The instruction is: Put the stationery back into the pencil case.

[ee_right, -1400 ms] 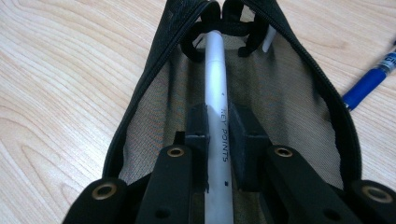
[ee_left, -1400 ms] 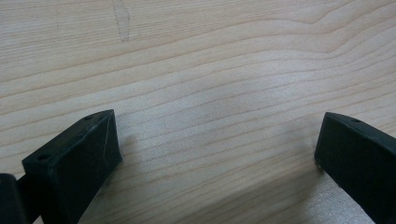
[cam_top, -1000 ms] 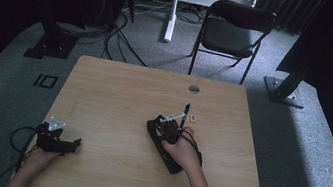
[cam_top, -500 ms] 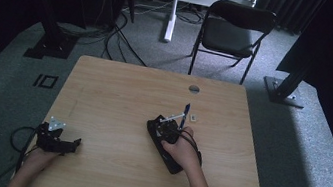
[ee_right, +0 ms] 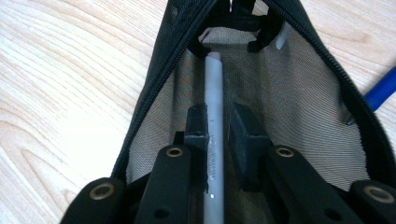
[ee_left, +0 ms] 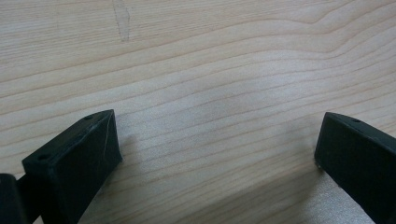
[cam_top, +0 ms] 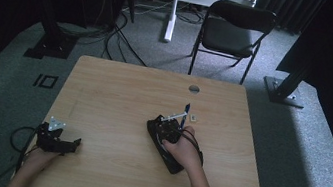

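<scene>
Right gripper (ee_right: 215, 126) is clamped on a grey pen (ee_right: 214, 116), jaws nearly together with the pen running lengthwise between the pads, its far end reaching into an open black mesh pencil case (ee_right: 289, 93) that lies on the wooden table (cam_top: 118, 96). In the high view the right gripper (cam_top: 169, 127) sits at the mouth of the case (cam_top: 166, 146), near table centre. A blue pen (ee_right: 380, 91) lies just beside the case. Left gripper (ee_left: 217, 144) has jaws wide apart, nothing between them, low over bare wood; in the high view it (cam_top: 74, 144) is at the near left corner, well apart from the case.
</scene>
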`<state>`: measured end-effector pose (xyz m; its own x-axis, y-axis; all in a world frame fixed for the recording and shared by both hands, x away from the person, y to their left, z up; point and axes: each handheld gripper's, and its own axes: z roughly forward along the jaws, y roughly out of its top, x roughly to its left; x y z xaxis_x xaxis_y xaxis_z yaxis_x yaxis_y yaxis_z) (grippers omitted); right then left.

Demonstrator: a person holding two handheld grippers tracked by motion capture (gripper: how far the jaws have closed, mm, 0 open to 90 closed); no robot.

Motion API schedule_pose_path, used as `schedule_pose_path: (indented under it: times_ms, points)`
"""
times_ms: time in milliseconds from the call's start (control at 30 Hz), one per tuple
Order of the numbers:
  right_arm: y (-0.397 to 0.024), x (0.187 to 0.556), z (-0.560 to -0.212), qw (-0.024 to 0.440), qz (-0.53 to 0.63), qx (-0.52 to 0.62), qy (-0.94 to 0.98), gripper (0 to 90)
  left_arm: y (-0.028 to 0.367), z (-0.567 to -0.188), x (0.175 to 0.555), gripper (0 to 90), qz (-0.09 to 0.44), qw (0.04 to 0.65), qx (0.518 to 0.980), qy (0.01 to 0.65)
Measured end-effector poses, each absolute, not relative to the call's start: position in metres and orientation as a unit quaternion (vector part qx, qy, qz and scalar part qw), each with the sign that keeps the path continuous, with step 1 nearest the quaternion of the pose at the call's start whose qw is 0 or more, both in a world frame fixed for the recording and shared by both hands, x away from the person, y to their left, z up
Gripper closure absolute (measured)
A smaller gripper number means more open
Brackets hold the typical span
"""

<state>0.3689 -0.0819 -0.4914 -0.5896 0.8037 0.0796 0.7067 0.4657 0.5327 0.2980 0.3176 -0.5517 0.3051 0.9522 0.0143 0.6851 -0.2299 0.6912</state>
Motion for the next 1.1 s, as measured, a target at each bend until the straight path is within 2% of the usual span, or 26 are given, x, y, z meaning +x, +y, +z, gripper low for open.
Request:
schedule_pose_path:
  times_ms: [1100]
  points:
    - [-0.109,0.365,-0.446,0.131,0.376,0.422,0.814,73.3,0.318,-0.552,0.298,0.3,0.225,0.298,0.750,0.545]
